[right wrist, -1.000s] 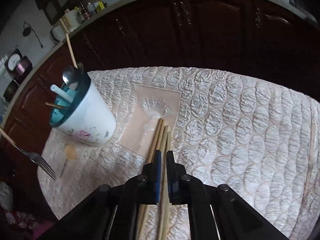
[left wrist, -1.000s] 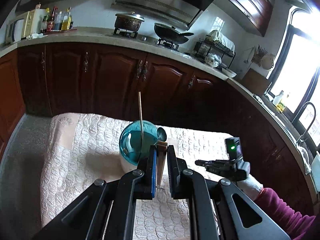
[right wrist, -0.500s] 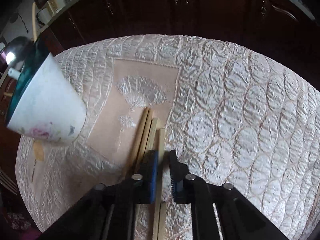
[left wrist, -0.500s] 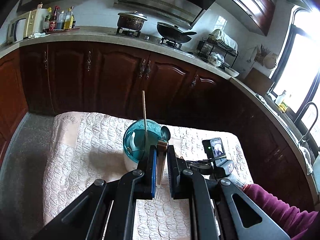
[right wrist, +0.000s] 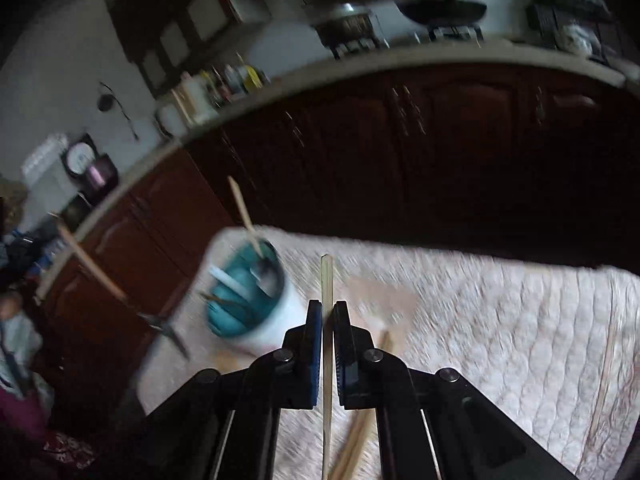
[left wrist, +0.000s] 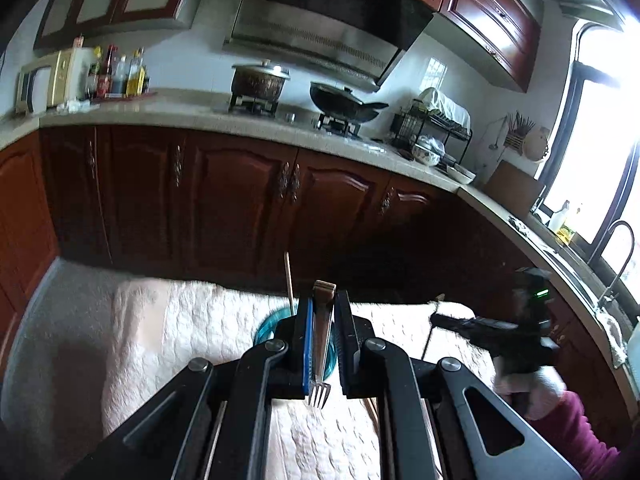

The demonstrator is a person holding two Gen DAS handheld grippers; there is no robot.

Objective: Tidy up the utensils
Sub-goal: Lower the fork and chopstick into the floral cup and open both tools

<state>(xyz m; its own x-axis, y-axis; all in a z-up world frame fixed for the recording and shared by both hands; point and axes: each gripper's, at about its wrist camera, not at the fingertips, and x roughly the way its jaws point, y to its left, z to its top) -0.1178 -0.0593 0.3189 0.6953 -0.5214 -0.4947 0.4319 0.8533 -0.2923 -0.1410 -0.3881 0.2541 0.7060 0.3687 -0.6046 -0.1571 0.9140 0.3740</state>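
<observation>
My left gripper is shut on a metal fork, handle up and tines hanging down. Behind the fingers shows the teal rim of the white cup, with a chopstick standing in it. In the right wrist view my right gripper is shut on one wooden chopstick, lifted above the quilted cloth. The cup stands just left of it and holds a chopstick, a spoon and a white utensil. More chopsticks lie on the cloth below. The fork appears at the left, blurred.
Dark wooden cabinets under a counter run behind the table. On the counter are a pot, a wok and a dish rack; a sink tap is at the right. A maroon sleeve holds the right gripper.
The right gripper has risen, lifting one chopstick off the cloth away from the others. The left gripper has risen a little with the fork, so the cup sits lower in its view.
</observation>
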